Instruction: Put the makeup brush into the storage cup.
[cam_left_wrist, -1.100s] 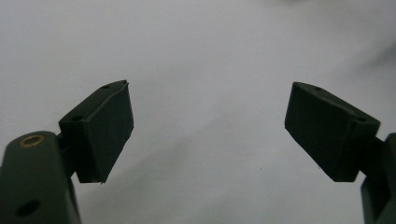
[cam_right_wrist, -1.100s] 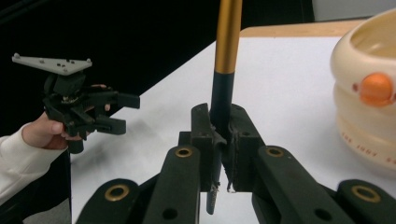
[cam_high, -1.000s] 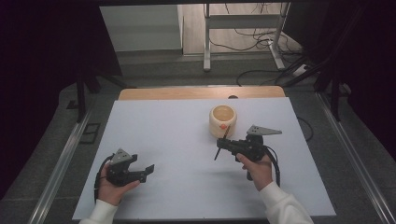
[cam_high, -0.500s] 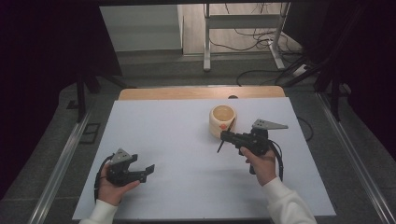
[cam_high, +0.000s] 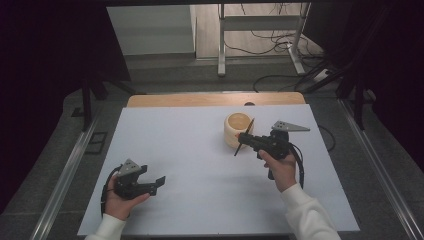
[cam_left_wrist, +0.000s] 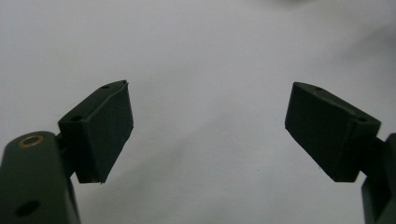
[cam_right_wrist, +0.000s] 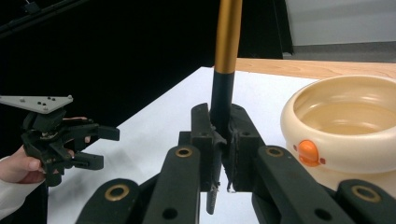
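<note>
No readable text, label or number appears anywhere.

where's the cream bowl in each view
High view: the cream bowl sits right of centre on the white table, just beyond the right gripper, which is shut on a thin black-and-gold stick.
Right gripper view: the bowl is at the right edge, beside the upright stick.
Left gripper view: white table surface between open jaws, no bowl.
Shared landmark: the left gripper, also at left in the right gripper view.
</note>
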